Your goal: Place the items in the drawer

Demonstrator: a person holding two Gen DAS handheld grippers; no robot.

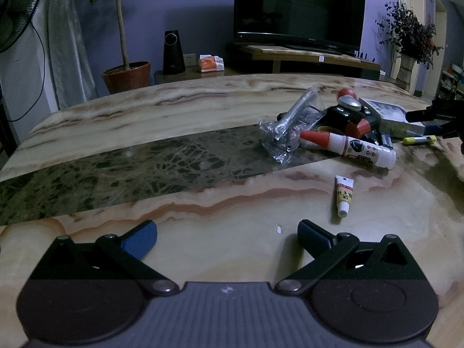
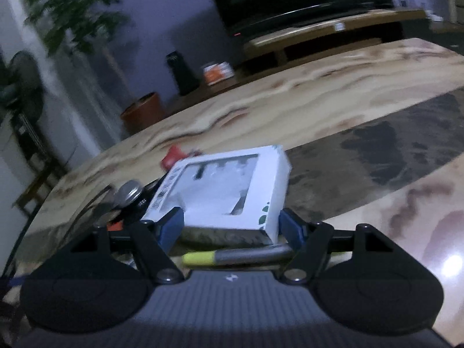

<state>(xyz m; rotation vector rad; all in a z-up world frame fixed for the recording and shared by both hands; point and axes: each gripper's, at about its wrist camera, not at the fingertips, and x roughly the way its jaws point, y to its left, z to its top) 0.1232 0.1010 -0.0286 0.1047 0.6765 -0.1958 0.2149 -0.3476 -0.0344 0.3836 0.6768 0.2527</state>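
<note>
A pile of small items lies on the marble table (image 1: 203,107) at the right: a clear plastic bag with metal parts (image 1: 293,121), a white glue bottle with a red tip (image 1: 348,145), a small yellow tube (image 1: 343,195), a black and red gadget (image 1: 353,116), a yellow marker (image 1: 420,140) and a white windowed box (image 1: 388,113). My left gripper (image 1: 227,236) is open and empty above the table's near part. My right gripper (image 2: 230,223) has its blue pads on both sides of the white box (image 2: 229,191), at its near end. The yellow marker (image 2: 208,258) lies under it.
A TV (image 1: 298,5) on a low wooden stand, a black speaker (image 1: 173,52), an orange tissue pack (image 1: 210,63), a potted tree (image 1: 127,78) and a fan (image 1: 17,8) stand beyond the table's far edge. No drawer is in view.
</note>
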